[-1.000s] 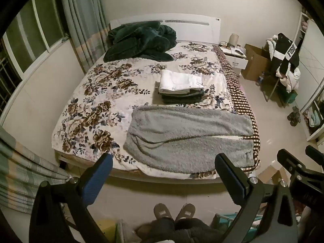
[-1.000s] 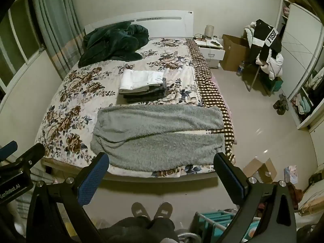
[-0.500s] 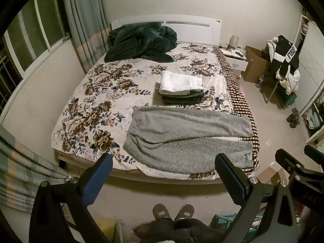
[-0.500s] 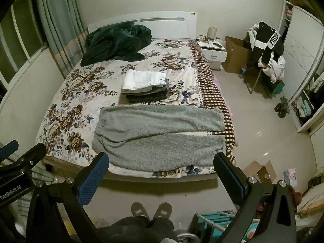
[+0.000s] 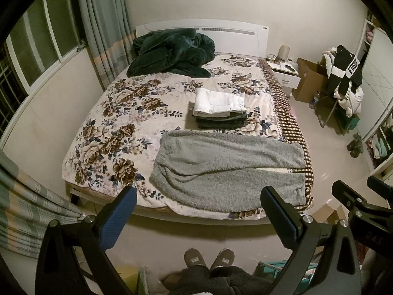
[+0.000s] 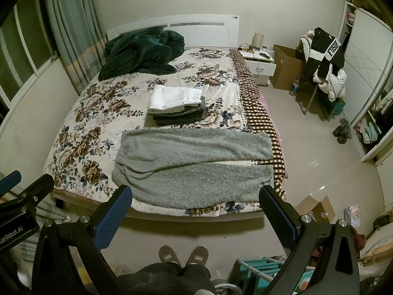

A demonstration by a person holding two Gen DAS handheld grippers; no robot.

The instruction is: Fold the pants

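Observation:
Grey fleece pants [image 5: 228,169] lie flat across the near end of the bed, waist at the left, legs running right; they also show in the right wrist view [image 6: 194,164]. My left gripper [image 5: 199,211] is open and empty, held above the floor short of the bed's foot. My right gripper [image 6: 196,211] is open and empty at about the same distance. A stack of folded pants with a white pair on top [image 5: 219,108] sits behind the grey pants, also in the right wrist view [image 6: 175,104].
The bed [image 5: 110,123] has a floral cover and a dark green blanket [image 5: 172,51] at its head. A nightstand [image 6: 259,62], a cardboard box [image 6: 286,66] and a chair piled with clothes [image 6: 324,61] stand at the right. Curtains [image 5: 105,24] hang at the left.
Both grippers have drifted slightly, shifting the view of the bed a little. The pants have not moved and both grippers stay open.

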